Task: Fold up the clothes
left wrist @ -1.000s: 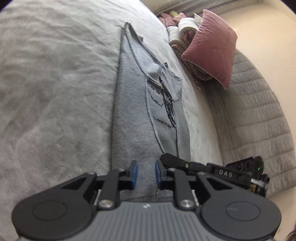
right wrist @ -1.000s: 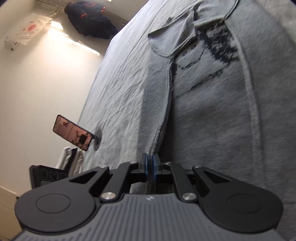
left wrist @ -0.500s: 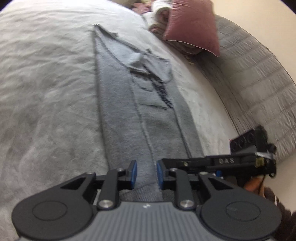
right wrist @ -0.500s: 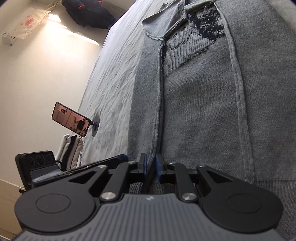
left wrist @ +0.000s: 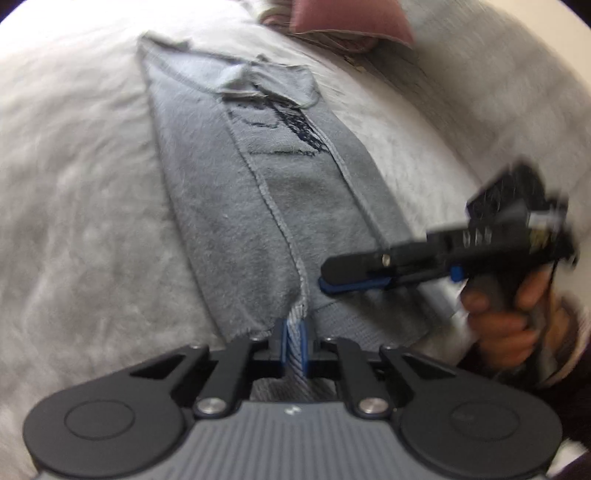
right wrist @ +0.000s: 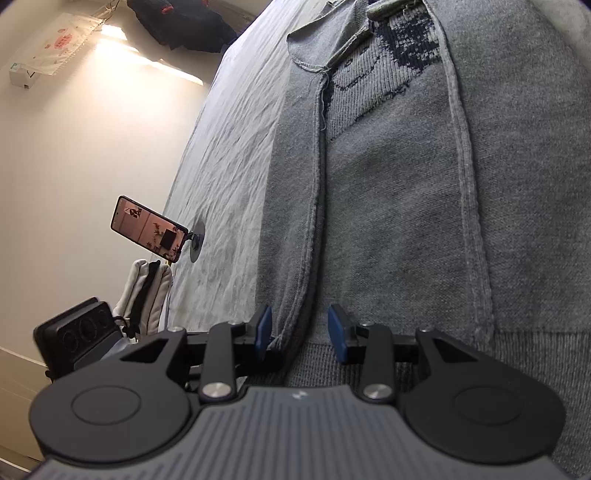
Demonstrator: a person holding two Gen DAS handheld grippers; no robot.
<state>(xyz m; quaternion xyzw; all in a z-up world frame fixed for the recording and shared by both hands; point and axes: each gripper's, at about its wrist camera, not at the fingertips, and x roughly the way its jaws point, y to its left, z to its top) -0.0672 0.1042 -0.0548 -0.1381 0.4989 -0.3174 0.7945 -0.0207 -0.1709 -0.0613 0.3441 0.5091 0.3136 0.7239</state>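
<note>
A grey knitted sweater [left wrist: 295, 206] with a dark figure on its chest lies folded into a long strip on the bed. My left gripper [left wrist: 293, 347] is shut on its ribbed hem at the near end, and the cloth bunches up between the blue pads. My right gripper [right wrist: 301, 334] is at the same hem, and its jaws are opening. The sweater's [right wrist: 388, 206] folded side edge lies loose between its pads [right wrist: 264, 332], which do not press on it. In the left wrist view the right gripper [left wrist: 327, 277] shows from the side, just right of the held hem, with a hand [left wrist: 498, 314] around its grip.
The light grey bedspread [left wrist: 81, 184] spreads wide to the left of the sweater. A pink pillow [left wrist: 351, 18] and a quilted headboard [left wrist: 498, 92] lie beyond it. A phone on a stand [right wrist: 147, 229] stands at the bed's edge and dark clothes [right wrist: 184, 22] lie far off.
My left gripper has closed on the sweater's hem and rolled. My right gripper, earlier shut on the folded edge, has opened and let it go.
</note>
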